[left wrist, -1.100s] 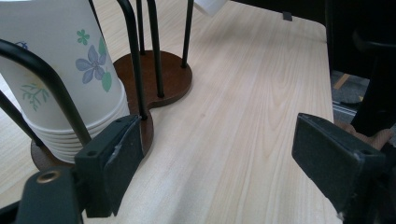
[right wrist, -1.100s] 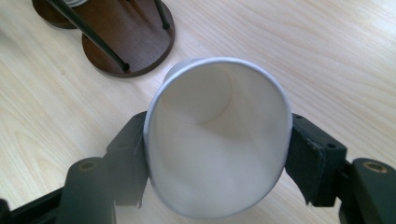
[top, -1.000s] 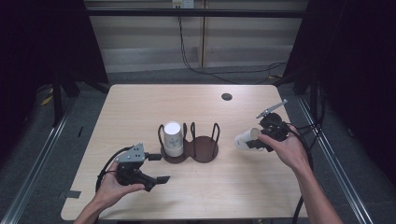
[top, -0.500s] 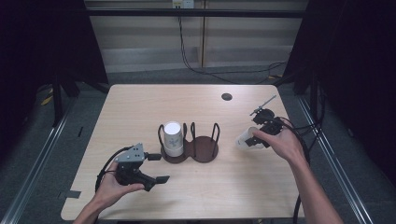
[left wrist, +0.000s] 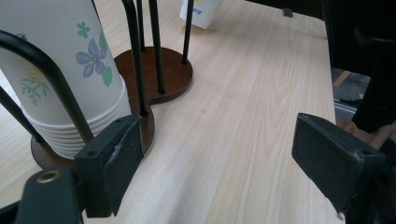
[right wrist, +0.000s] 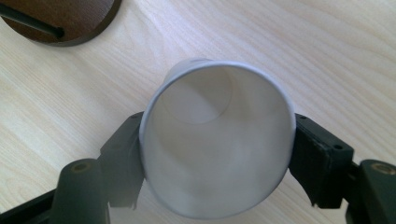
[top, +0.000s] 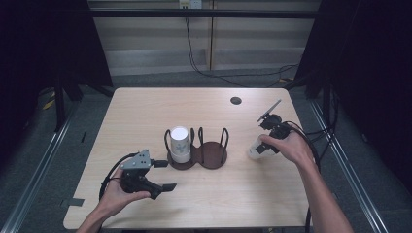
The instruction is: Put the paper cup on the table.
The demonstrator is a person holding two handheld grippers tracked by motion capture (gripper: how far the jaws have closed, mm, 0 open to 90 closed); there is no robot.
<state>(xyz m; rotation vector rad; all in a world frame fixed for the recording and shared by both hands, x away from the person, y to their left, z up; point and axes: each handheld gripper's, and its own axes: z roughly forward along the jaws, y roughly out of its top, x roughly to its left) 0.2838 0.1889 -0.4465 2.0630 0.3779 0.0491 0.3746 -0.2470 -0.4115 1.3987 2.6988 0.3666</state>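
While the left gripper [top: 163, 175] rests near the table's [top: 145, 111] front edge with its jaws spread wide and empty, the right gripper [right wrist: 217, 161] holds a white paper cup [right wrist: 215, 140] between jaws that have just been opening, pads at its rim, right of the brown cup holder [top: 214, 158] with its cup stack [top: 179, 144].

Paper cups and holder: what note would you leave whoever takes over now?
Left gripper: jaws open, empty, beside the holder.
Right gripper: jaws have just been opening, pads touching a lone paper cup tilted on the table right of it.
Done: cup stack sits in the holder's left ring; right ring empty.
Left: probably release this cup or move it to the empty ring.
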